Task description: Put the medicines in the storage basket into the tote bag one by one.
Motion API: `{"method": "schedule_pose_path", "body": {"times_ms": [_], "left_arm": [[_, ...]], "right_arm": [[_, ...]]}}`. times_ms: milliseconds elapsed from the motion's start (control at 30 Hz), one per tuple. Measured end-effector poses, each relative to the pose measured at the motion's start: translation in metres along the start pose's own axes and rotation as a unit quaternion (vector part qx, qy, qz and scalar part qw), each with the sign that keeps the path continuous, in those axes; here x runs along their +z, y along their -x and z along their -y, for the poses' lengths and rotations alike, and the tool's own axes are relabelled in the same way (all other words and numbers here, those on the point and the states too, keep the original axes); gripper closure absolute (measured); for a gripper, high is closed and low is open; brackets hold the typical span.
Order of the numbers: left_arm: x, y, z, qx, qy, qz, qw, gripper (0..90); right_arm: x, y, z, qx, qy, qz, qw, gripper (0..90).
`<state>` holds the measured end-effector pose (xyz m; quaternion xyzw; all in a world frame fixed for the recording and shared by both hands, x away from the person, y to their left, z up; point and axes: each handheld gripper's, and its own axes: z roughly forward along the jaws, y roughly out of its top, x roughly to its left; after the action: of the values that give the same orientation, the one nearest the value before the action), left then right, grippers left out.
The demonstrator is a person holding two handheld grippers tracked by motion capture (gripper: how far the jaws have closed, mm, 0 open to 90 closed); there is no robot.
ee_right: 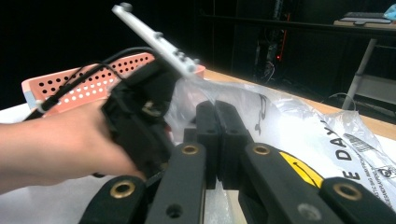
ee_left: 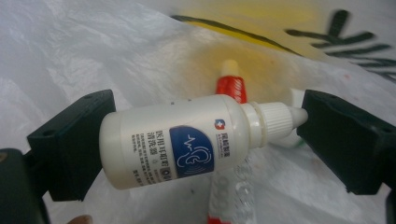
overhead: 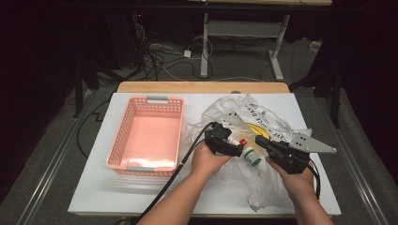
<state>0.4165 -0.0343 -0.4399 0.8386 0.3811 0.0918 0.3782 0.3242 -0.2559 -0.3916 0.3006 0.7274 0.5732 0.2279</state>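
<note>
White bottle [ee_left: 184, 140] clamped lengthwise between left claw [ee_left: 205, 140] jaws.

white dropper bottle [ee_left: 187, 140] | blue ear label, ribbed cap | lying sideways, lengthwise between jaws | over plastic bag [ee_left: 70, 51]

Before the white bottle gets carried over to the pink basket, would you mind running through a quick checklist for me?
1. Left hand-held gripper grips the white bottle: ok, one jaw at its base, the other at the cap tip.
2. Grip security: not ok, it is held end to end on the narrow cap tip and might slip.
3. Bottle free of the plastic bag: cannot tell; the bag lies right behind it, beside a red-capped tube.
4. Right hand-held gripper pinning the bag: ok, jaws shut on the bag film.
5. Pink basket ready: ok, it looks empty, on the table's left.
</note>
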Motion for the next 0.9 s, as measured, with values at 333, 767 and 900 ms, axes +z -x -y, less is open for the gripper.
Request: {"method": "schedule_pose_path", "body": {"times_ms": [333, 767, 900], "left_arm": [[0.027, -0.018, -0.003, -0.039, -0.019, -0.013, 0.9990, 5.5], [-0.011, 0.004, 0.001, 0.008, -0.003, 0.026, 0.9996, 0.0], [-0.030, 0.013, 0.013, 0.022, 0.014, 0.036, 0.9990, 0.0]], "right_arm": [[0.003, 0.003, 0.002, 0.006, -0.004, 0.001, 1.0000, 90.0], [0.001, 0.006, 0.002, 0.006, -0.003, 0.005, 1.0000, 90.0], [-0.001, 0.005, 0.002, 0.006, -0.003, 0.006, 1.0000, 90.0]]}}
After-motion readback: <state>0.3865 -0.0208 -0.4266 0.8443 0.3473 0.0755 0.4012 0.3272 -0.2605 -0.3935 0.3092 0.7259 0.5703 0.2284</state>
